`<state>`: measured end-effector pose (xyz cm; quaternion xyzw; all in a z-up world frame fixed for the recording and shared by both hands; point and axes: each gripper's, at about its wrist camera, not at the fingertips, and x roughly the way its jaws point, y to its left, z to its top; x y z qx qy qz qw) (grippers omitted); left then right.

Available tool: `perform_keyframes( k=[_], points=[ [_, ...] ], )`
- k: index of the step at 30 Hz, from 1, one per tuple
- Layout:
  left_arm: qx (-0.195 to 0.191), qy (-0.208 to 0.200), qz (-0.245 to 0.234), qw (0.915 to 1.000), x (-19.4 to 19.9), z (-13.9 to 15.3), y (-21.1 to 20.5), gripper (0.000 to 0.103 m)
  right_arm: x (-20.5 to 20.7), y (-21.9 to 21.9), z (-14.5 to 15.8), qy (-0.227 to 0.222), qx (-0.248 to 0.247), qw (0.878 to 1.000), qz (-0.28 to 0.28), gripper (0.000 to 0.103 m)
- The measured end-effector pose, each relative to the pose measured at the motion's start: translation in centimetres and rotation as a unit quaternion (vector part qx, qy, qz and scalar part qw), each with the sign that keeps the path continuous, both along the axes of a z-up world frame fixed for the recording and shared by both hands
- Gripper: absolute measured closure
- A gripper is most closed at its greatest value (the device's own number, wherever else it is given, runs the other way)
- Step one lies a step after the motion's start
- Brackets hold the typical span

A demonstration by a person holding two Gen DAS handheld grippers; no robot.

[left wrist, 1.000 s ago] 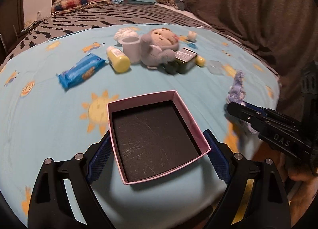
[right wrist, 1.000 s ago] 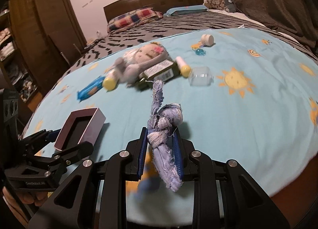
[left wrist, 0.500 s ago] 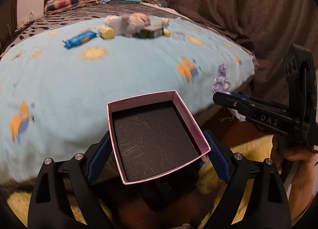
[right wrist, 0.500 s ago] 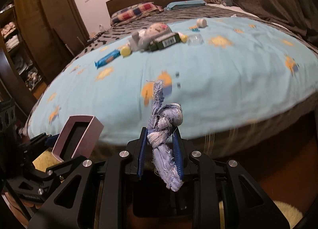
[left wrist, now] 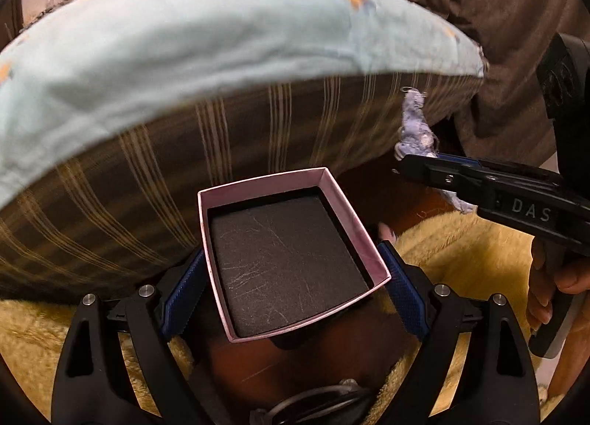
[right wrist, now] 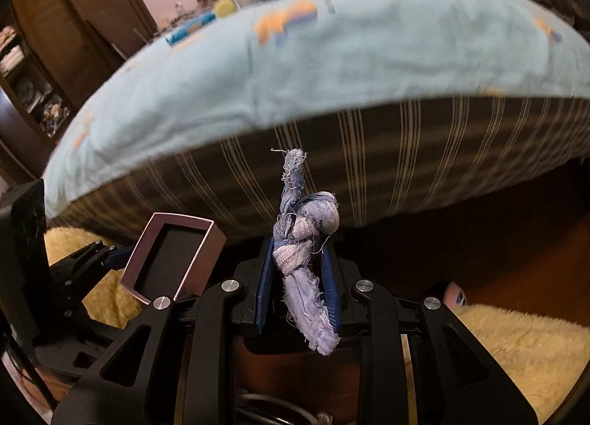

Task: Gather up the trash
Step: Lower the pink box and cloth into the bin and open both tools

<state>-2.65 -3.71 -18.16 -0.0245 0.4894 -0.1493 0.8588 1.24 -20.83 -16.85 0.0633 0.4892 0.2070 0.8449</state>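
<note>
Claws lowered below bed [left wrist: 184, 45], box [left wrist: 287, 251], rag [right wrist: 302, 240] gripped

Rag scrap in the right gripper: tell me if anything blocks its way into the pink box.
Nothing visible does. The right gripper is shut on the rag scrap, and the left gripper holds the pink box open side up, with only its dark lining showing inside. Between scrap and box there is just open air, in front of the bed's side.
</note>
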Motion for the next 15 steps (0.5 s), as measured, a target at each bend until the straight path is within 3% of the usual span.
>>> perform_keyframes(
  k=[7, 15],
  points=[
    [0.008, 0.048, -0.008, 0.9988, 1.3, -3.6, -0.6, 0.018, 0.8, 0.7, -3.0, 0.046, -0.003, 0.999, 0.009, 0.077],
    [0.014, 0.061, -0.012, 0.9980, 2.6, -4.5, -1.0, 0.017, 1.8, 1.4, -3.8, 0.059, 0.011, 0.998, 0.012, 0.071]
  ],
)
